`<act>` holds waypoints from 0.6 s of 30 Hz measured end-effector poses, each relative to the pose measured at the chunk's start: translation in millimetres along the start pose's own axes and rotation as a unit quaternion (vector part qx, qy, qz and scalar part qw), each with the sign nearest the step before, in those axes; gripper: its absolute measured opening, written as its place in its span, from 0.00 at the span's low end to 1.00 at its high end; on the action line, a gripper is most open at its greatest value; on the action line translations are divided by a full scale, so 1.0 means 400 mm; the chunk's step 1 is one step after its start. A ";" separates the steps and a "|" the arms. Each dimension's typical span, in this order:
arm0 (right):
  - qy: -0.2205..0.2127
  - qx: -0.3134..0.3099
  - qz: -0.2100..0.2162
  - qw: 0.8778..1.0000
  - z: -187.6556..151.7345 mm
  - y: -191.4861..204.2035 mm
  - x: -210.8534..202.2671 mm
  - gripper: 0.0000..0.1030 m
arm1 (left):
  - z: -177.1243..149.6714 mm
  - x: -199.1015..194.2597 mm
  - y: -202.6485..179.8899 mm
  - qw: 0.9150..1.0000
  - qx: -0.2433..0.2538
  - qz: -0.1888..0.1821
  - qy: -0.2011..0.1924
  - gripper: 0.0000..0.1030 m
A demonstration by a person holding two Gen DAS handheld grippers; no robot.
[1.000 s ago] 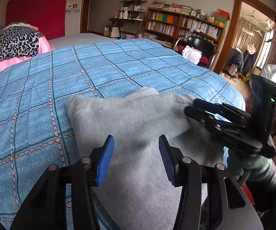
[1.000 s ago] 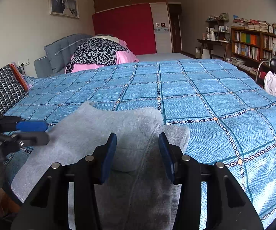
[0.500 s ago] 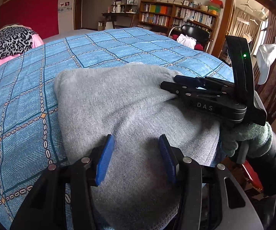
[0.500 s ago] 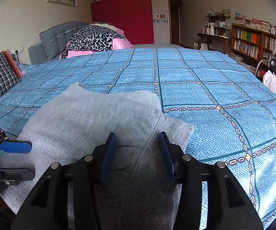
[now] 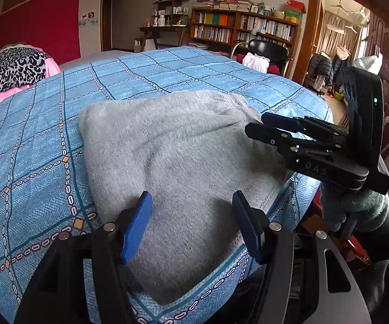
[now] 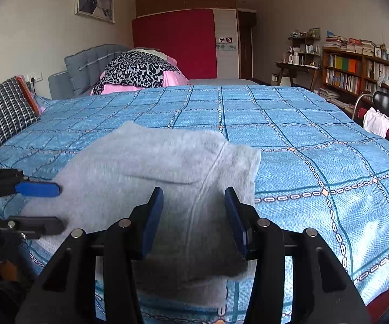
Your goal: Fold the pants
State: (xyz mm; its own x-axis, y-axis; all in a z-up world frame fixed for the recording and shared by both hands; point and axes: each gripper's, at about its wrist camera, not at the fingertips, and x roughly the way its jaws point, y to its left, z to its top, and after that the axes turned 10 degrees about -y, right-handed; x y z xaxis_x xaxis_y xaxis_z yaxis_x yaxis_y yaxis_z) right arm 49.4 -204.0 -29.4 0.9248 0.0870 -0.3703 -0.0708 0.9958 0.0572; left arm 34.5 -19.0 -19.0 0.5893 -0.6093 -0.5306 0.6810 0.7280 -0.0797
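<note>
Pants (image 5: 183, 162) lie folded at the bed's (image 5: 45, 140) near edge; I keep my left claw (image 5: 191, 224) and right claw (image 6: 194, 216) wide, empty above them.

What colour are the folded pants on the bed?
Light grey pants, seen best from the right wrist view.

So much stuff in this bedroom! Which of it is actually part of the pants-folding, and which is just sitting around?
Part of the job:
- grey pants, folded on the blue bedspread
- left hand-held gripper, open
- right hand-held gripper, open

Just lying about:
- leopard-print blanket
- checked pillow
- bookshelf
- black chair
</note>
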 end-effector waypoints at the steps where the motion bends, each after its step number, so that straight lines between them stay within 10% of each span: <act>1: 0.004 -0.007 -0.005 1.000 -0.014 0.002 0.000 0.47 | -0.002 0.000 0.001 1.000 -0.002 0.000 0.000 0.60; 13: -0.003 -0.009 -0.005 1.000 -0.052 -0.008 -0.004 0.54 | -0.024 0.008 0.001 1.000 -0.010 0.003 -0.005 0.61; 18: -0.019 0.056 0.010 0.998 -0.009 -0.069 -0.047 0.61 | 0.011 -0.032 0.037 0.999 -0.043 -0.005 -0.022 0.77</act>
State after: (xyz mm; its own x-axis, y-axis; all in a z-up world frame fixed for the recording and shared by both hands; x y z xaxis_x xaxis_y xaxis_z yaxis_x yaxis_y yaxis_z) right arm 32.6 -233.0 -27.4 0.9374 0.1041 -0.3322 -0.0499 0.9846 0.1678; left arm 38.9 -1.7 -9.8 0.6014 -0.6290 -0.4926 0.6489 0.7443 -0.1581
